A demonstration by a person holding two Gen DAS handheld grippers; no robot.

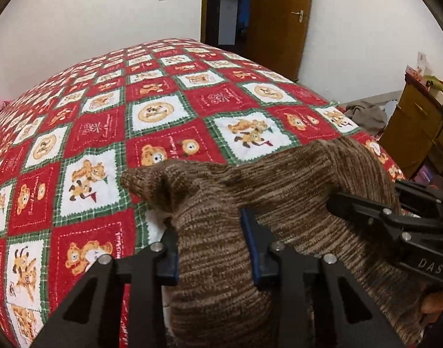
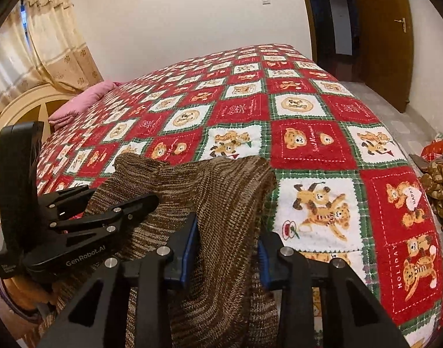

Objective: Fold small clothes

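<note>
Straddling a fold of brown knit sweater [image 1: 221,232], the left gripper [image 1: 210,226] pinches it above the bed [image 1: 91,121]; the right gripper [image 1: 366,203] is alongside. From the right wrist, the right gripper [image 2: 227,232] clamps the sweater's other edge.

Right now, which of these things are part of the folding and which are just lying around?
In the job:
brown striped knitted sweater
left gripper
right gripper
red and green bear-patterned bedspread

Lying about:
folded pink cloth
heap of clothes on the floor
wooden cabinet
</note>
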